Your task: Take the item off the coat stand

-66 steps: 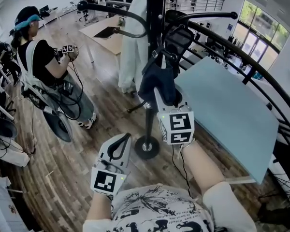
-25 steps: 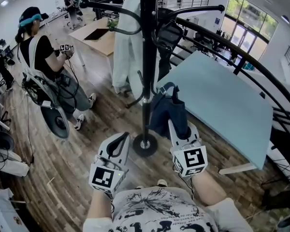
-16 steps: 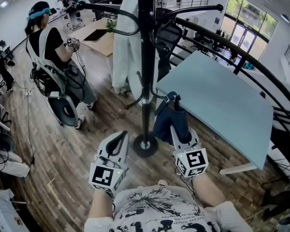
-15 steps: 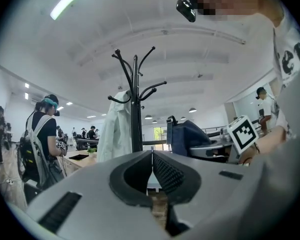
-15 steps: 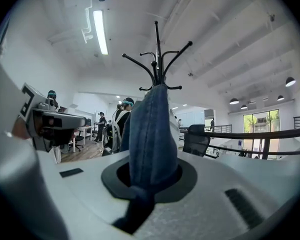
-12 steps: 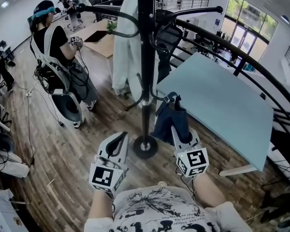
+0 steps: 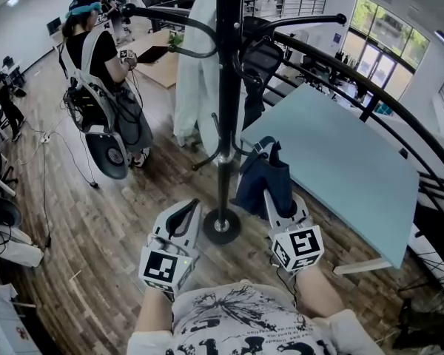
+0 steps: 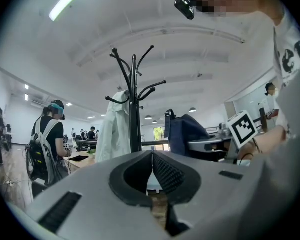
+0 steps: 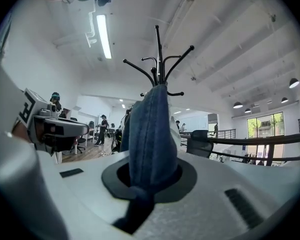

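Observation:
The black coat stand rises in front of me, its round base on the wood floor. A dark blue denim bag hangs free of the stand, to the right of the pole, with my right gripper shut on its fabric. The cloth fills the gap between the jaws in the right gripper view. My left gripper is low and left of the base, jaws shut with nothing in them. A white coat still hangs on the stand.
A pale blue table stands to the right, with a black railing behind it. A person wearing a harness and holding grippers stands at the upper left. Desks and chairs fill the back of the room.
The blue bag has come off the stand's hook and moved down and right with my right gripper. The person at the left has walked farther back. My left gripper has barely moved.

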A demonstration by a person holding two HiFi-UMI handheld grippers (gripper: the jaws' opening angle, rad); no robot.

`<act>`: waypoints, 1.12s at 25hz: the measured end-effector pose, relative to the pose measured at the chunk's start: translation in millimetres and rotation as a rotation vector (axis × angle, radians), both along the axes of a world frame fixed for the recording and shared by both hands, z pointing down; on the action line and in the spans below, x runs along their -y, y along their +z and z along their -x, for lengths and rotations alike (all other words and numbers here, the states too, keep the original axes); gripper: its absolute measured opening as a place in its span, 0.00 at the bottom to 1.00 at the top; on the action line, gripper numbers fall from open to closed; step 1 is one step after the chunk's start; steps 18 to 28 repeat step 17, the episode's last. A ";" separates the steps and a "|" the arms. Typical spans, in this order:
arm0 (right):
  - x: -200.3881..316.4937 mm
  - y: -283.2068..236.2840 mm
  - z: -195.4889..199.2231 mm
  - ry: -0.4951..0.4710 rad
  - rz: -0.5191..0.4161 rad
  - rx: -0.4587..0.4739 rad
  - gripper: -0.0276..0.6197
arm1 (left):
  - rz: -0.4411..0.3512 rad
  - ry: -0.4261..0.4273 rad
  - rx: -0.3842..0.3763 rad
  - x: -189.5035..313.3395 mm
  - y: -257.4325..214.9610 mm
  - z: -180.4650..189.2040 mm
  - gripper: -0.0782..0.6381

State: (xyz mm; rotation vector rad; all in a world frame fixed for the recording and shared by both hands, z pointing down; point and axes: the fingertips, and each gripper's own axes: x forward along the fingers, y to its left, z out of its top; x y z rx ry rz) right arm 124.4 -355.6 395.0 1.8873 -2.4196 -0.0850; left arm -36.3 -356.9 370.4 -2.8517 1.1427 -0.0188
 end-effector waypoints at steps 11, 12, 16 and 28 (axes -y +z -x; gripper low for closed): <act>7.0 -4.1 5.2 0.002 0.009 -0.056 0.07 | 0.007 -0.025 0.008 5.7 4.6 4.2 0.12; 6.8 -3.7 4.8 0.002 0.007 -0.055 0.07 | 0.011 -0.032 0.009 6.0 3.7 4.7 0.12; 4.8 -3.0 1.6 -0.001 -0.007 -0.052 0.07 | 0.010 -0.039 0.012 6.0 5.8 2.0 0.12; 4.6 -3.1 1.0 -0.002 -0.011 -0.052 0.07 | 0.008 -0.038 0.013 6.0 6.8 0.9 0.12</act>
